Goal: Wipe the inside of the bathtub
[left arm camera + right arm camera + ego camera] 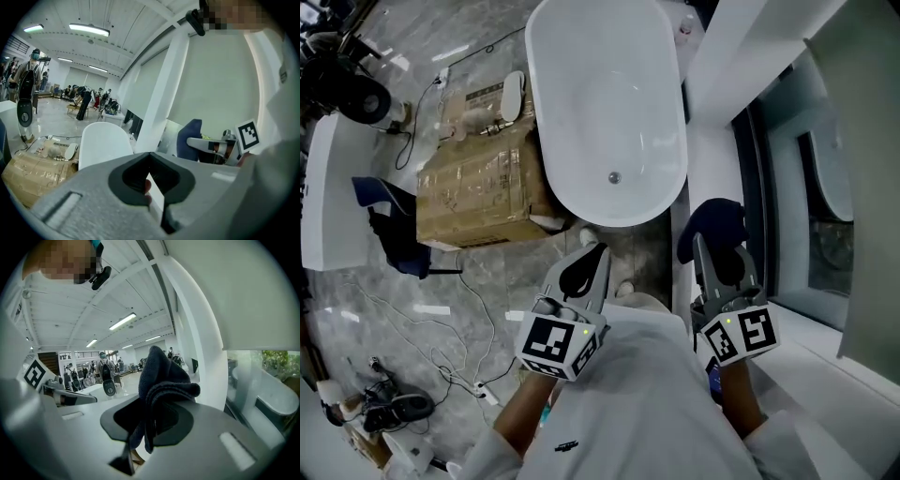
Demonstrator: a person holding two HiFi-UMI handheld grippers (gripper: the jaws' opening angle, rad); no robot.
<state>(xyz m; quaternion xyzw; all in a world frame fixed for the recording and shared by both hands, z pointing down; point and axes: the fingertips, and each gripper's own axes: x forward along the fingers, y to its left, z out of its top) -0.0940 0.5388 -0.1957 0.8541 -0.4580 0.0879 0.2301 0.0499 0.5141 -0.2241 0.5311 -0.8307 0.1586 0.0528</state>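
Note:
The white oval bathtub [609, 103] lies ahead of me in the head view, its drain [614, 176] at the near end. Short of the tub's near rim, my left gripper [598, 251] is shut with nothing between its jaws. To the right of it my right gripper [717, 253] is shut on a dark blue cloth [717, 217] that bunches over its tips. In the right gripper view the cloth [161, 380] hangs folded between the jaws. The left gripper view shows the tub [101, 140] beyond its closed jaws, and the cloth [190, 138] off to the right.
A taped cardboard box [478, 187] stands against the tub's left side. A dark chair [389, 225], cables [441, 337] and shoes [394, 408] lie on the grey floor at left. A white pillar [712, 56] and a glass wall [825, 187] close off the right.

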